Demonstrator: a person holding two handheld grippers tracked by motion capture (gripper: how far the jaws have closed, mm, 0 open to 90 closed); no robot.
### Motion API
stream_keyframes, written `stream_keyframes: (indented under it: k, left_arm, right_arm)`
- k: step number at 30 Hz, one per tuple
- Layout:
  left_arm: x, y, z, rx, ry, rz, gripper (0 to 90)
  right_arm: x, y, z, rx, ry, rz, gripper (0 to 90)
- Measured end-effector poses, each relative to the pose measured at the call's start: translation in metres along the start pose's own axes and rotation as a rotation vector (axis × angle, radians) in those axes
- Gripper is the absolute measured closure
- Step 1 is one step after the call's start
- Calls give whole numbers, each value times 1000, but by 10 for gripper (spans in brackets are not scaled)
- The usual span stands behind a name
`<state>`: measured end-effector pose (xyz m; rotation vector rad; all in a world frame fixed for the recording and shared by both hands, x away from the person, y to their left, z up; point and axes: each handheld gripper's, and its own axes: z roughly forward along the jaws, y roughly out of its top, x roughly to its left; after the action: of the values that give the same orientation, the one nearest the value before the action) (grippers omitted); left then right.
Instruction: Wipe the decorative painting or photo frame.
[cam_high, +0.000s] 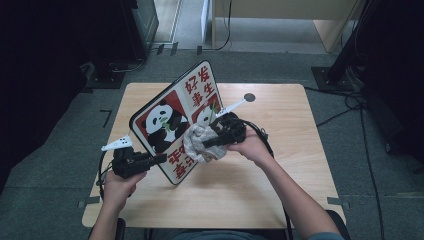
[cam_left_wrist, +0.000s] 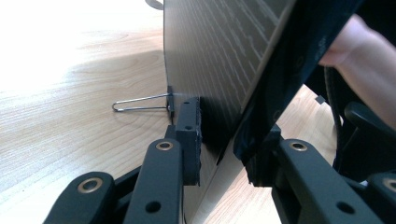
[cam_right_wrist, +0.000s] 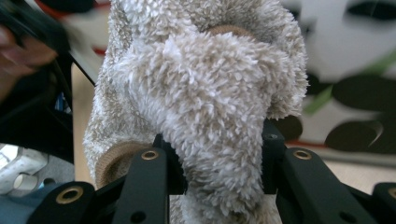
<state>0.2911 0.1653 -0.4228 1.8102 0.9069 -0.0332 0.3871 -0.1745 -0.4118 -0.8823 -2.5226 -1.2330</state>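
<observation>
Wiping the panda sign comes next, we judge: it stands tilted on the table, its near-left edge pinched by our left gripper. Our right gripper clamps a fluffy cloth against its printed face, just right of centre.

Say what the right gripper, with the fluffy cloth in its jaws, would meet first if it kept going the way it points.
Most likely the panda sign: the right gripper points the cloth at its printed face, already at or near it; contact unclear.
</observation>
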Motion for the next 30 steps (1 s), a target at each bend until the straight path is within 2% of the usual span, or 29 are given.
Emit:
stream_keyframes:
  k: [5, 6, 10, 12, 13, 14, 15, 19, 24, 30]
  left_arm:
    - [0, 0, 0, -1, -2, -2, 710]
    - [0, 0, 0, -1, -2, -2, 710]
    - [0, 0, 0, -3, -2, -2, 711]
    - [0, 0, 0, -3, -2, -2, 711]
    - [0, 0, 0, -3, -1, -1, 712]
    - [0, 0, 0, -3, -1, -1, 713]
    - [0, 0, 0, -1, 0, 2, 713]
    - [0, 0, 0, -6, 3, 2, 715]
    - [0, 0, 0, -6, 6, 3, 719]
    - [0, 0, -1, -3, 11, 11, 727]
  right_arm:
    - [19, 31, -18, -30, -11, -37, 656]
    - [19, 31, -18, -30, -11, -37, 656]
    - [40, 63, -31, -51, -14, -85, 655]
    - [43, 67, -32, -54, -12, -94, 655]
    - [53, 81, -36, -60, -13, -117, 655]
    - [53, 81, -36, -60, -13, -117, 655]
    - [61, 93, -39, -70, -7, -136, 654]
    - [77, 112, -42, -78, -9, -174, 654]
    - [89, 125, -37, -85, -13, -192, 652]
    - [83, 122, -27, -73, -13, -181, 652]
